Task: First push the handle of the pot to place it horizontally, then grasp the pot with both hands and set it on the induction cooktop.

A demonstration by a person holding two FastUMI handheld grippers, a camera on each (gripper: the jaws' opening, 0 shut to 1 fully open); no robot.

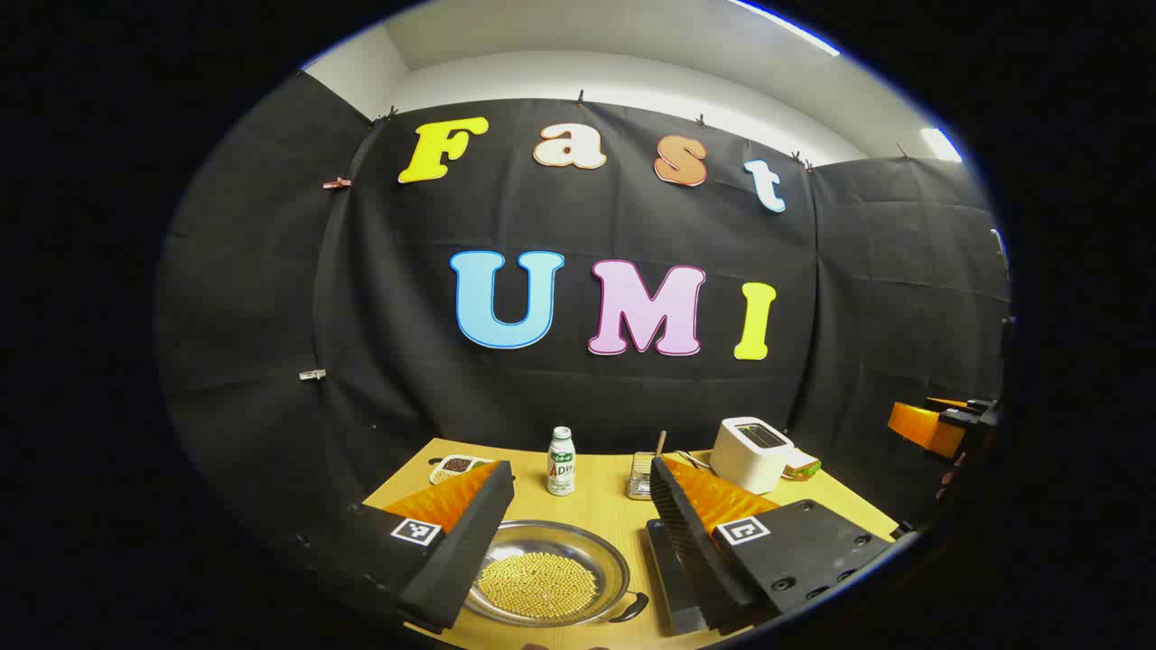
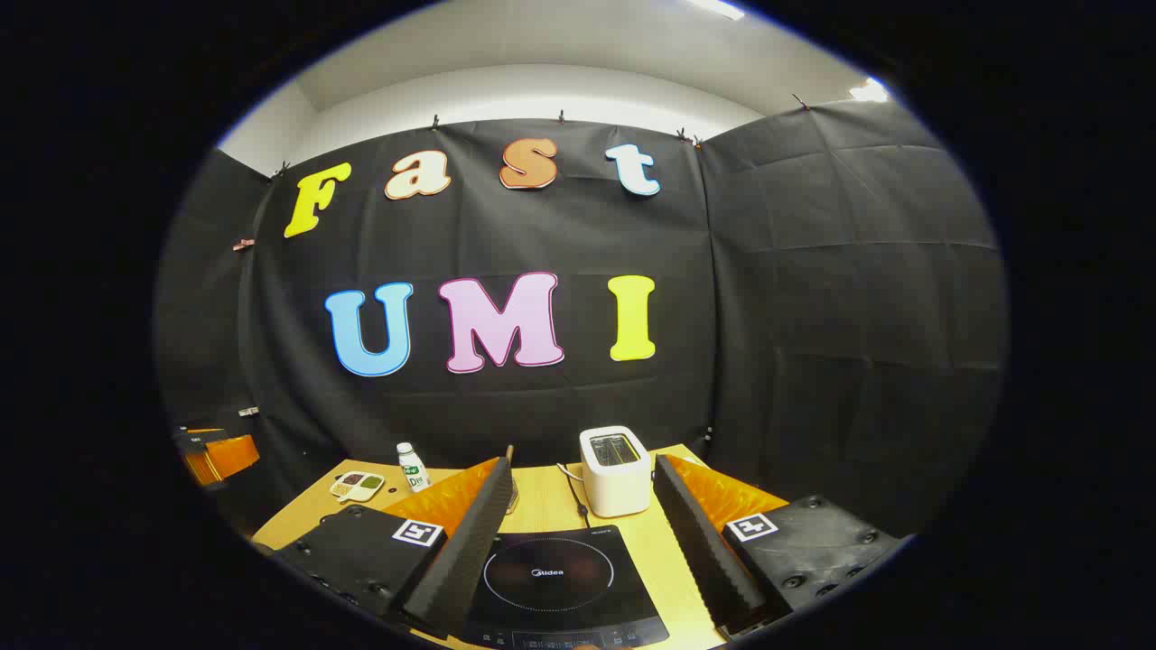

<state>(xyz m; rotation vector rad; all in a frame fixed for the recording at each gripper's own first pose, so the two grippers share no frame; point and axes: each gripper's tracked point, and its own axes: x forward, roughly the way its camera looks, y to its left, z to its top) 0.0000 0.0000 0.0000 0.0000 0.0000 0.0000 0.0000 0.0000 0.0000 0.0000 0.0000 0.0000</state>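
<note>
The shiny metal pot (image 1: 551, 573), full of small yellow beans, looks heavy and slippery, so both wide-open grippers, left (image 1: 578, 515) and right (image 2: 578, 524), holding nothing, should take it by its little side handles (image 1: 632, 607) and keep it flat.

Your pot (image 1: 551, 571) is shiny metal, smooth inside, with a dark matt handle (image 1: 629, 608). The table (image 1: 601, 510) looks like pale wood (smooth, faintly satin). The cooktop (image 2: 562, 578) before you is glossy black glass, the toaster (image 2: 615, 470) smooth white plastic.
</note>
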